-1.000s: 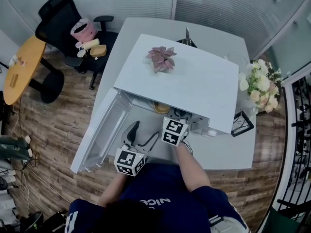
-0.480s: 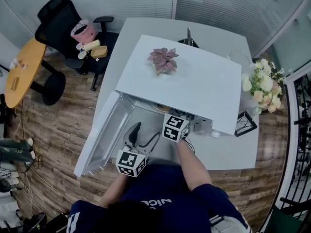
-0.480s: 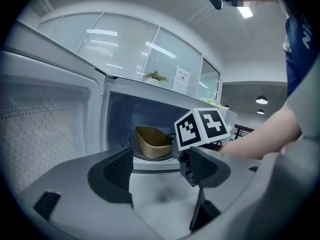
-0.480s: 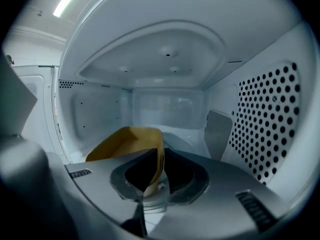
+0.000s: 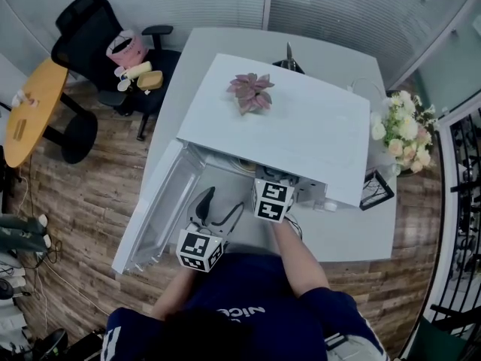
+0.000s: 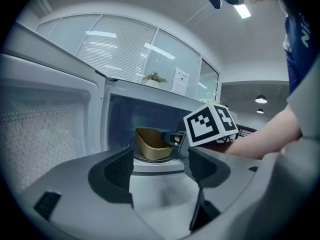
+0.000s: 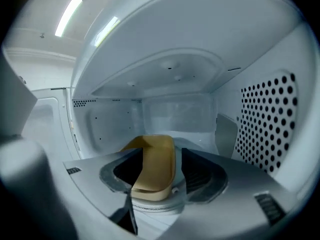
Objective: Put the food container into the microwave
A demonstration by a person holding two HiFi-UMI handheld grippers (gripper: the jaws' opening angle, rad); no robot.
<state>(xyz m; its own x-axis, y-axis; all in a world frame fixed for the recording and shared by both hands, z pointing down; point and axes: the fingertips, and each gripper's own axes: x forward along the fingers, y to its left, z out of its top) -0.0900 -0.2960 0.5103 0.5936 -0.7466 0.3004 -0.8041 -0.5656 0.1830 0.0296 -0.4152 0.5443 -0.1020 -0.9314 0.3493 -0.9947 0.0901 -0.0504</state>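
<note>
The tan food container [image 7: 155, 169] sits on the turntable inside the white microwave [image 5: 285, 126]; from the head view only a sliver of it [image 5: 246, 164] shows under the top. My right gripper [image 7: 161, 156] reaches into the cavity and stands open. Its left jaw is over the container's inside and its right jaw is outside the wall, with a thin gap. My left gripper [image 5: 223, 205] hangs open and empty in front of the opening. Its own view shows the container [image 6: 151, 145] with the right gripper's fingers [image 6: 170, 136] at its right wall.
The microwave door [image 5: 154, 209] swings out to the left. A pink plant [image 5: 250, 90] stands on the microwave's top. White flowers [image 5: 398, 134] and a black wire holder [image 5: 373, 190] are at the table's right. An office chair [image 5: 98, 36] stands far left.
The right gripper has pushed slightly deeper into the cavity. The left gripper has barely moved.
</note>
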